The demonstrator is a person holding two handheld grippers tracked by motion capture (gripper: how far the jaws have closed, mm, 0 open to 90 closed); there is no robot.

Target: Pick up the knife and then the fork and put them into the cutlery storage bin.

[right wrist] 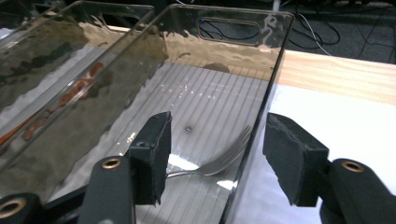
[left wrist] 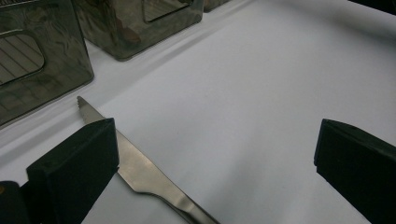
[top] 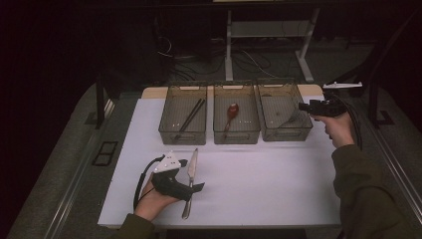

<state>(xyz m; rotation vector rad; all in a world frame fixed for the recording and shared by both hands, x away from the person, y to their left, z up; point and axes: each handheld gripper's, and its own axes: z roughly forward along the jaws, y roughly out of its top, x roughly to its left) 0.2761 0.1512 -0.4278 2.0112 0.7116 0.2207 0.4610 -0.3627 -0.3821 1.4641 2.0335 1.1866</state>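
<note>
R gripper hangs half-open over the R bin, fork lying free inside, while L gripper, jaws wide, sits by the knife on the table — centre it over the handle b4 closing.

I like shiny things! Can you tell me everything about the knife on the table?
The knife is one piece of shiny silver metal, a table knife. Its blade has tiny teeth near the rounded tip, seen in the left gripper view. It lies flat on the white table cover, tip pointing toward the three see-through bins, handle toward the person. The left tool is open right over it, one black jaw resting over the blade's edge, the other well off to the side. Nothing is squeezing it.
</note>
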